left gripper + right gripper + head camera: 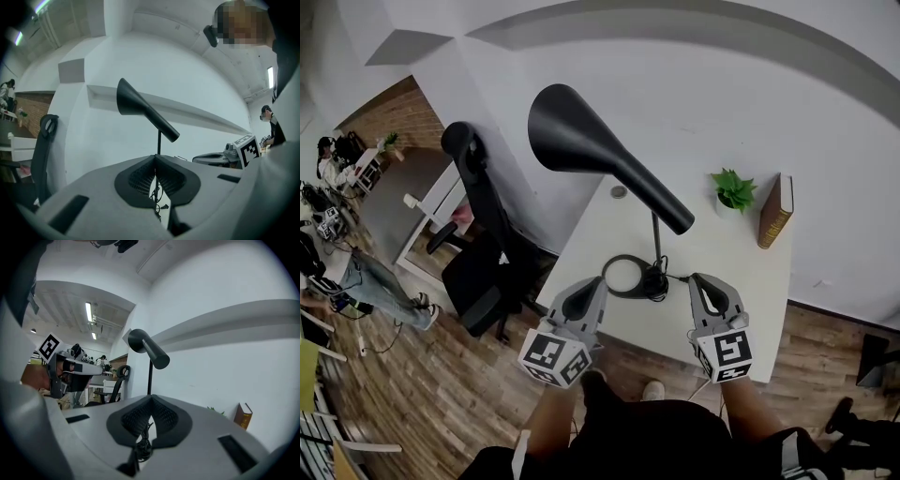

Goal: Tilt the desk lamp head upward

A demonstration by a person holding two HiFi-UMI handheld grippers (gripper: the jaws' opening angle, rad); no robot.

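Observation:
A black desk lamp stands on the white desk (pixel 741 272). Its cone-shaped head (pixel 581 136) points up and left on a thin stem (pixel 657 239), above a ring base (pixel 623 277). In the left gripper view the lamp head (pixel 140 105) rises beyond the jaws; in the right gripper view the lamp head (pixel 147 348) stands ahead too. My left gripper (pixel 583 298) is shut and empty at the desk's near edge, left of the base. My right gripper (pixel 712 292) is shut and empty, right of the base. Neither touches the lamp.
A small potted plant (pixel 732 191) and an upright brown book (pixel 775 210) stand at the desk's far right by the wall. A black office chair (pixel 483 244) sits left of the desk. People and desks fill the room at far left.

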